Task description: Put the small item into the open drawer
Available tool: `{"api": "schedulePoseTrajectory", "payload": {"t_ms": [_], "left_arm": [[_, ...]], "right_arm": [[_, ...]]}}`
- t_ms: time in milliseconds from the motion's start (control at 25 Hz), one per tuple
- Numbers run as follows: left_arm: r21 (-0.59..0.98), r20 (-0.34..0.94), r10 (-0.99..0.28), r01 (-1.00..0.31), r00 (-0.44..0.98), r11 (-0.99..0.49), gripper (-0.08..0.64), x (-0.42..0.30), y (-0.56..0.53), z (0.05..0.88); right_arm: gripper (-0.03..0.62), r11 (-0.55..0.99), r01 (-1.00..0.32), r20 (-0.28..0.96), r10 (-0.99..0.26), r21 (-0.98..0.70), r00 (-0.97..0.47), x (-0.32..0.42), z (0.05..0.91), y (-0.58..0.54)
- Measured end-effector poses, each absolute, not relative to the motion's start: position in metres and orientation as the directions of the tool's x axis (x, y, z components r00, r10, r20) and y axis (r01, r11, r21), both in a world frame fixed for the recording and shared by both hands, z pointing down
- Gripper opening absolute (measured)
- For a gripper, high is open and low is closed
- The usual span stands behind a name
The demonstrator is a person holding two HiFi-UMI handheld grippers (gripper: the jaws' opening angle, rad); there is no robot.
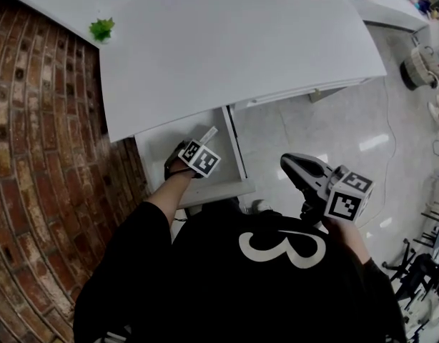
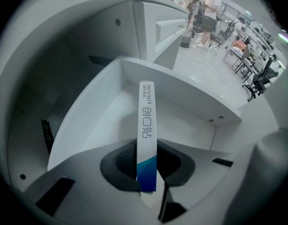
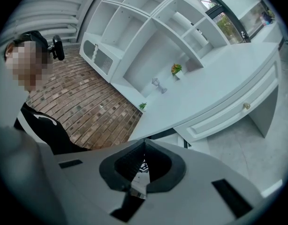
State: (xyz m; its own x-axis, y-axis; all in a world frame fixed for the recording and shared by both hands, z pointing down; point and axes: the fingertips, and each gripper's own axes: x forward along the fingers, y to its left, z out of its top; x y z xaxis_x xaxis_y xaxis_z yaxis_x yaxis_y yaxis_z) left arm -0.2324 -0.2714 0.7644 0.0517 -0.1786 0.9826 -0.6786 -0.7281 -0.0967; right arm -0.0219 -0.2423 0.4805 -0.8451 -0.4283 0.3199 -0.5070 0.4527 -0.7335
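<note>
A slim white box with a blue end [image 2: 146, 125] is the small item. My left gripper [image 2: 147, 168] is shut on its blue end and points steeply down. The box's white end reaches into the open white drawer [image 2: 83, 121]. In the head view the left gripper [image 1: 200, 152] hangs over the drawer [image 1: 159, 152] under the desk's left end, and the box [image 1: 209, 133] sticks out past its marker cube. My right gripper [image 1: 287, 164] is held off to the right over the floor. Its fingertips meet in its own view [image 3: 144, 146], with nothing between them.
The white desk top [image 1: 234, 48] overhangs the drawer's back and carries a small green plant [image 1: 101, 28]. Red brick [image 1: 41, 120] lies along the left. A shut drawer with a knob [image 3: 246, 106] is further along the desk. White shelves [image 3: 148, 27] stand behind. A person [image 2: 210, 8] stands far off.
</note>
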Motion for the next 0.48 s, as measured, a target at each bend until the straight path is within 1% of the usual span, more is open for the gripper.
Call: {"api": "schedulePoseTrajectory", "payload": {"t_ms": [480], "left_arm": [[-0.115,0.97,-0.228,-0.675,0.081,-0.729,0.077,-0.23,-0.272,0.766]], "right_arm": [[0.009,0.434,-0.507,0.324,-0.429,-0.744,-0.843,-0.022,0.484,-0.232]]}}
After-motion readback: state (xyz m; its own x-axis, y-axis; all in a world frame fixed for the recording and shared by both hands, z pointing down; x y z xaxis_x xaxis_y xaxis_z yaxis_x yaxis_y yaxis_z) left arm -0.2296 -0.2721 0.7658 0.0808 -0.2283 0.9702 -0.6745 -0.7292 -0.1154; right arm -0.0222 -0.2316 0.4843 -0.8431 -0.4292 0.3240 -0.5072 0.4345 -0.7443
